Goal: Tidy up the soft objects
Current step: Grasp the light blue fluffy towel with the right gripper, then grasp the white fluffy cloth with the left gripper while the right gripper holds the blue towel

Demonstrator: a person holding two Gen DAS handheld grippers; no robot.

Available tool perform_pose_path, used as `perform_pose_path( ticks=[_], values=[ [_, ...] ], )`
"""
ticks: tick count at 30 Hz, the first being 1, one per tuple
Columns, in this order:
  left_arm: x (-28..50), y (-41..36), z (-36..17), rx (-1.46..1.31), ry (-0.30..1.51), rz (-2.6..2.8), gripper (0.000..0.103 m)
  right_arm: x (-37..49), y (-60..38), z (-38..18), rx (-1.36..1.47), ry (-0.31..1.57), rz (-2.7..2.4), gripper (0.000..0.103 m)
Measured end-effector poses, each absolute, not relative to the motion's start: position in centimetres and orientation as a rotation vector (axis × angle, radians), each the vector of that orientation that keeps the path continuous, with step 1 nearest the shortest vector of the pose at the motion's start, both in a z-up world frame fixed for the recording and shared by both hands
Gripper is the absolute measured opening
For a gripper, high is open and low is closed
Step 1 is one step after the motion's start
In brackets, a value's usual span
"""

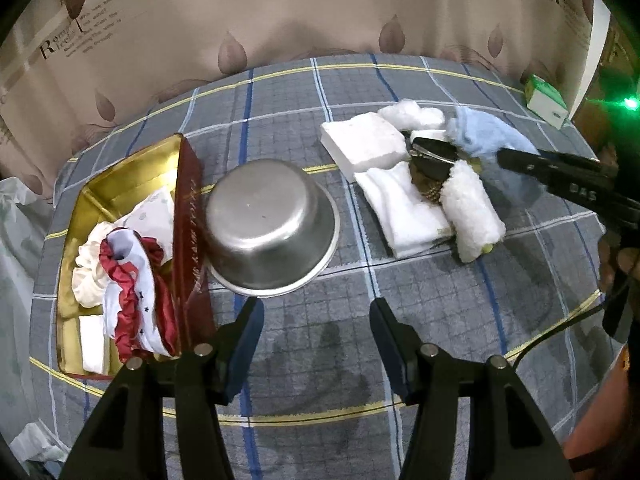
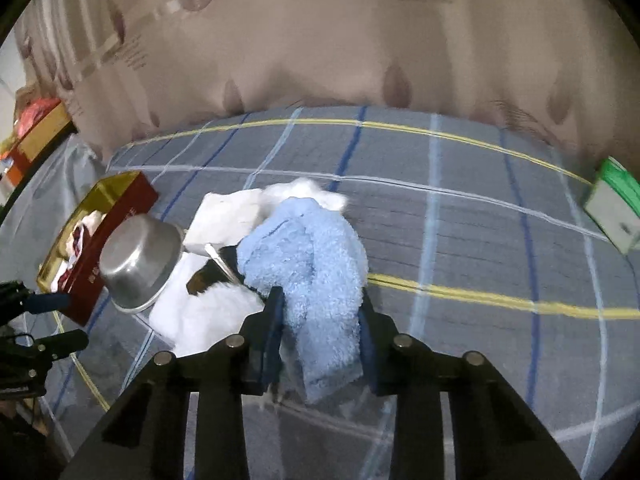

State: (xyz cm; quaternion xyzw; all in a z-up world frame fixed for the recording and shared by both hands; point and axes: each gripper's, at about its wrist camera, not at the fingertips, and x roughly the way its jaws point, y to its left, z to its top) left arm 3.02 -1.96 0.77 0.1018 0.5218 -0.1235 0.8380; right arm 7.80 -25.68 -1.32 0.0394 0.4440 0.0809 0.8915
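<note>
Blue fluffy towel (image 2: pixel 308 264), soft and floppy, clamped mid-bunch in right hand-held gripper (image 2: pixel 320 320); left hand-held gripper (image 1: pixel 316 320) hanging open, empty.

Setting: home, most likely a bedroom. Evidence: a bed (image 1: pixel 400 280) dressed in a grey plaid sheet with blue, white and yellow lines; beige curtain (image 1: pixel 240 20) behind it, printed with leaves and lettering; household items laid out on the sheet, namely a steel bowl (image 1: pixel 268 224), gold-lined gift tin (image 1: pixel 120 184), folded towels (image 1: pixel 400 208).
</note>
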Motion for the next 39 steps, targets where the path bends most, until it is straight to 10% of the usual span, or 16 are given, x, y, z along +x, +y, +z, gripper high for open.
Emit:
perform_pose_path(
  ticks=[39],
  values=[
    [8.7,-14.1,-2.8,0.008,1.259,-0.368,0.056,-0.5,-30.4,-5.3,0.121,0.95,-0.01,0.046]
  ],
)
